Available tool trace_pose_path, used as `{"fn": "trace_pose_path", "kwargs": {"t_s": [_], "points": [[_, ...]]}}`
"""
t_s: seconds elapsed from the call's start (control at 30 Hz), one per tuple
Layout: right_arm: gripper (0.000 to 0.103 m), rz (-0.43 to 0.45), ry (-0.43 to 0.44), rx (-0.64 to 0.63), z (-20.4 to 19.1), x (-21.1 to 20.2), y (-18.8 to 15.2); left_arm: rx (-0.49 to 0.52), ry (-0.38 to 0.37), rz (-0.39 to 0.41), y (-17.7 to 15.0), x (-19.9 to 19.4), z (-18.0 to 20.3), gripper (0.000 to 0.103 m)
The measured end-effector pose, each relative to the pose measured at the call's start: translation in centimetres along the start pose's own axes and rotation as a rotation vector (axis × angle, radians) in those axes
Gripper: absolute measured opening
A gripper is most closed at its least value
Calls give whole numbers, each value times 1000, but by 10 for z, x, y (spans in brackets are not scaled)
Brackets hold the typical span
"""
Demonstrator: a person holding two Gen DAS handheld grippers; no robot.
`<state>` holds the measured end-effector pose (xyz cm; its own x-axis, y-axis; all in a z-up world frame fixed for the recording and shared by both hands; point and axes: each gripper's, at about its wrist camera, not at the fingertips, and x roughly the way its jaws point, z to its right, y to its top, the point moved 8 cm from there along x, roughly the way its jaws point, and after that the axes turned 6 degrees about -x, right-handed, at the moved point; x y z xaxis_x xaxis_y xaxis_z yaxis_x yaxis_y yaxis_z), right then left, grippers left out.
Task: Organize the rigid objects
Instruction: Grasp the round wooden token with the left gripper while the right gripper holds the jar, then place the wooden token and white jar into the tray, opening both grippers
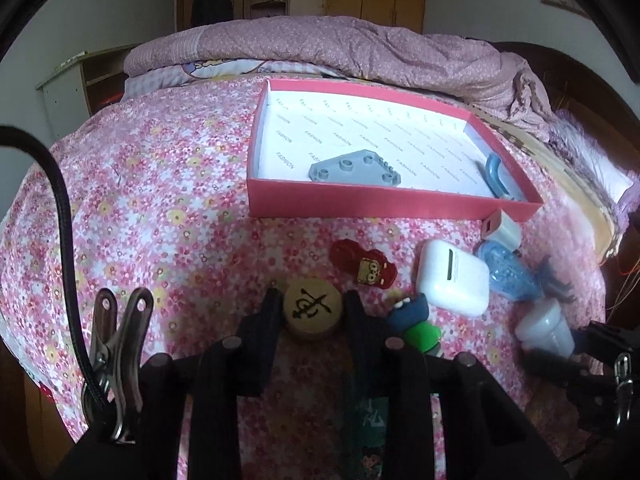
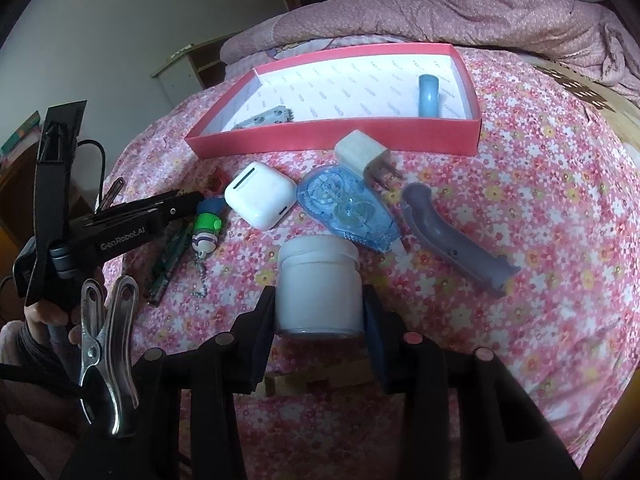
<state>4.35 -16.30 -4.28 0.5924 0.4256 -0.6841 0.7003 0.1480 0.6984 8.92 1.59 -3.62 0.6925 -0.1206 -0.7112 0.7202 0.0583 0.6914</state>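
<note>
Flowered pink bedding (image 1: 160, 184) covers the bed where everything lies. At its far side sits a shallow red box (image 1: 360, 198) with a white printed lining, holding a grey studded plate (image 1: 354, 170) near its front wall and a blue curved piece (image 2: 429, 95) toward its right end.

Left hand-held gripper (image 1: 313, 312) has its fingers tight against both sides of a round wooden game piece (image 1: 313, 307) marked with a black character, which rests on the bedding. Right hand-held gripper (image 2: 319, 306) has its fingers flat against a white lidded jar (image 2: 319, 284) standing upright.

Loose nearby lie a white earbud case (image 2: 259, 194), a blue correction-tape dispenser (image 2: 346, 210), a white plug adapter (image 2: 362, 154), a grey curved handle (image 2: 448, 234), a green-and-blue keychain figure (image 2: 206, 228) and a small red-haired toy figure (image 1: 364, 264).
</note>
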Motion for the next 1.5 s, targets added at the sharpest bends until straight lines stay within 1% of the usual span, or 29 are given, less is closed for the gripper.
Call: {"fn": "trace_pose_path", "kwargs": {"t_s": [0.07,0.17,0.27,0.33,0.43,0.6,0.8,1.0,1.03,1.07,1.13,1.2,1.27,1.37,1.5], "points": [[42,7,20,4,-1,0,2,-8,-10,-7,0,-3,0,33],[42,20,64,10,-4,0,5,-37,-53,-3,8,-11,4,33],[42,31,84,1,-9,0,7,-19,-55,28,24,-16,10,33],[42,37,86,-10,-13,-1,9,-2,-44,48,36,-17,14,33],[42,47,88,-7,-13,-4,11,12,-49,74,54,-14,21,33],[42,62,95,8,-11,-11,17,29,-39,92,88,6,31,33],[42,72,93,23,-4,-16,24,36,-10,81,109,38,33,33],[42,78,82,39,4,-20,30,15,6,42,109,61,25,34],[42,79,81,41,4,-21,29,12,8,36,108,63,24,37],[42,80,80,45,5,-22,30,10,9,24,107,66,23,44],[42,80,81,51,6,-22,31,-3,5,10,104,68,22,51],[42,80,79,52,7,-22,32,-5,3,20,102,66,22,53],[42,78,73,47,8,-22,34,-9,1,25,101,61,22,57],[42,78,67,45,10,-21,37,-15,4,33,98,54,22,59],[42,82,58,47,15,-21,49,-29,-7,21,90,43,20,61]]}}
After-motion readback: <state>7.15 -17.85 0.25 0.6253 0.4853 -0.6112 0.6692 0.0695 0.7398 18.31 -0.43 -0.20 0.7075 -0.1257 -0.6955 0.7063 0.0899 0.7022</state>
